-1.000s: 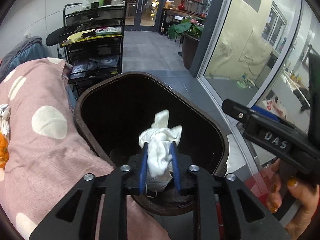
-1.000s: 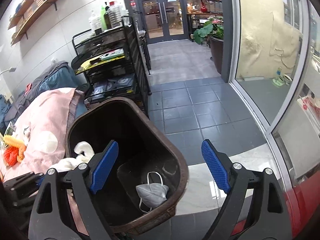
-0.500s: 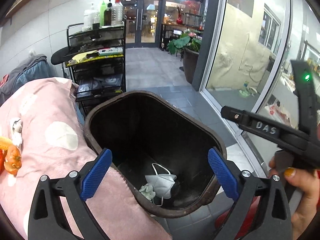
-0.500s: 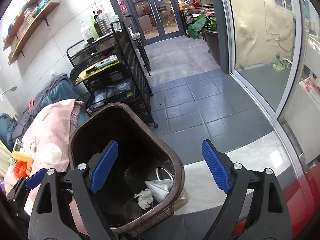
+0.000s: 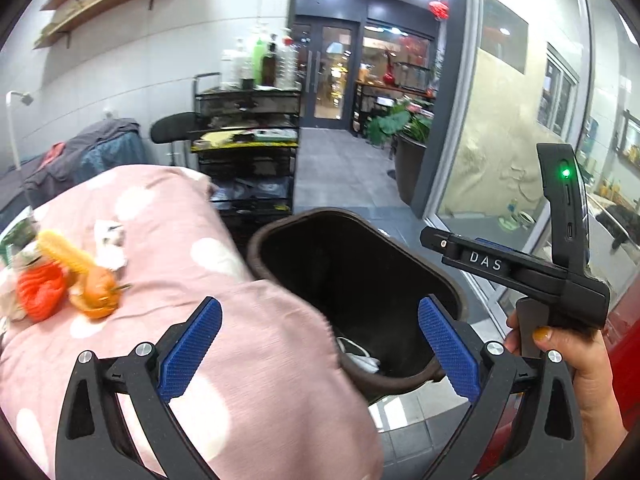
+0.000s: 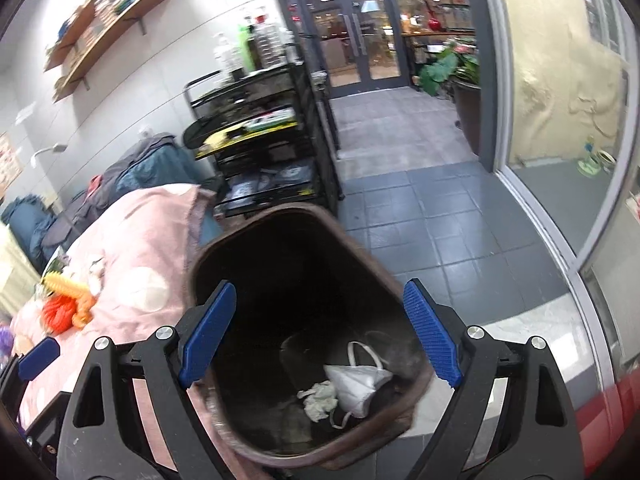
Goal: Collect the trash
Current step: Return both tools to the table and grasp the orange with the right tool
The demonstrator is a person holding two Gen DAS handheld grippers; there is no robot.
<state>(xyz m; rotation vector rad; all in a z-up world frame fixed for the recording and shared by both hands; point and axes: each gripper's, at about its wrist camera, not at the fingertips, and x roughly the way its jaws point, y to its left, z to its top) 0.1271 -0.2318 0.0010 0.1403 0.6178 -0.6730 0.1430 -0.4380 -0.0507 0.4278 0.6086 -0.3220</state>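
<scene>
A dark brown trash bin (image 6: 224,248) stands beside a pink spotted blanket (image 5: 168,240). At its bottom lie a white face mask (image 6: 360,382) and a crumpled tissue (image 6: 320,396). The bin also shows in the left wrist view (image 5: 420,256). My left gripper (image 5: 318,350) is open and empty above the blanket's edge and the bin. My right gripper (image 6: 320,332) is open and empty over the bin; its body shows in the left wrist view (image 5: 520,272). On the blanket lie orange peel (image 5: 96,292), a yellow comb-like piece (image 5: 66,256), a red-orange lump (image 5: 40,294) and a white scrap (image 5: 108,240).
A black wire shelf cart (image 5: 248,152) with bottles stands behind the bin. A potted plant (image 5: 408,148) stands by a glass wall at the right. Grey tiled floor (image 6: 420,208) leads to glass doors. Clothes are piled at far left (image 5: 80,160).
My left gripper opened and let the white tissue fall into the bin. It then drew back and left over the blanket. The right gripper stayed open over the bin.
</scene>
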